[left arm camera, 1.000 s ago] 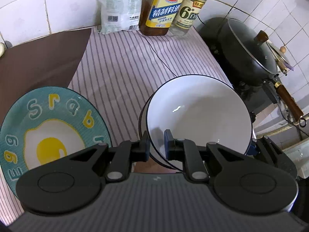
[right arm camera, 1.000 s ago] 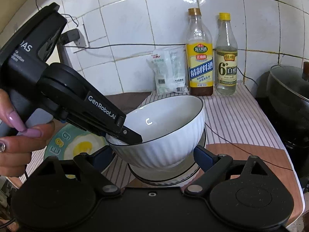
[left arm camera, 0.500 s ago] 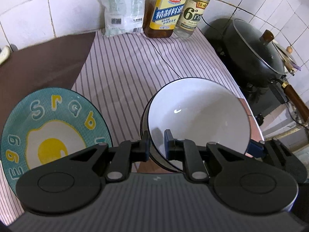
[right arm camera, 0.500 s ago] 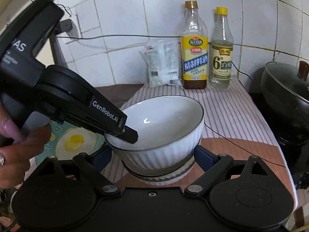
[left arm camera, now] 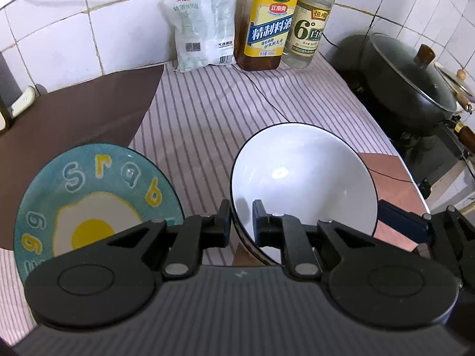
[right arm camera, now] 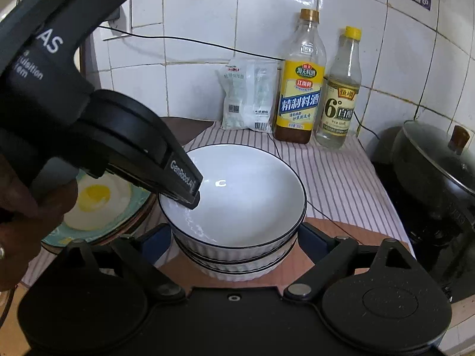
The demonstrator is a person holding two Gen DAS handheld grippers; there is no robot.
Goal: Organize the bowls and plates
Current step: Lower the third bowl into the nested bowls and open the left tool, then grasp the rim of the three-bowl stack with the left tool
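On the striped cloth of the kitchen counter, a white bowl sits as the top of a small stack of matching bowls, probably so that like goes with like. Just to its left lies the egg plate, on top of at least one other plate, so the plates form their own pile beside the bowls.

The left gripper is clamped on the top bowl's near rim, one finger inside the bowl and one outside; a pinch on the thin wall is a sensible way to carry and seat it. In the right wrist view it slants down from the upper left, with a hand behind it.

The right gripper has its jaws spread wide, one finger on each side of the stack without visibly pressing it, seemingly to steady or guide. It points forward and downward at the stack.

Bottles and a bag stand well apart at the tiled wall.
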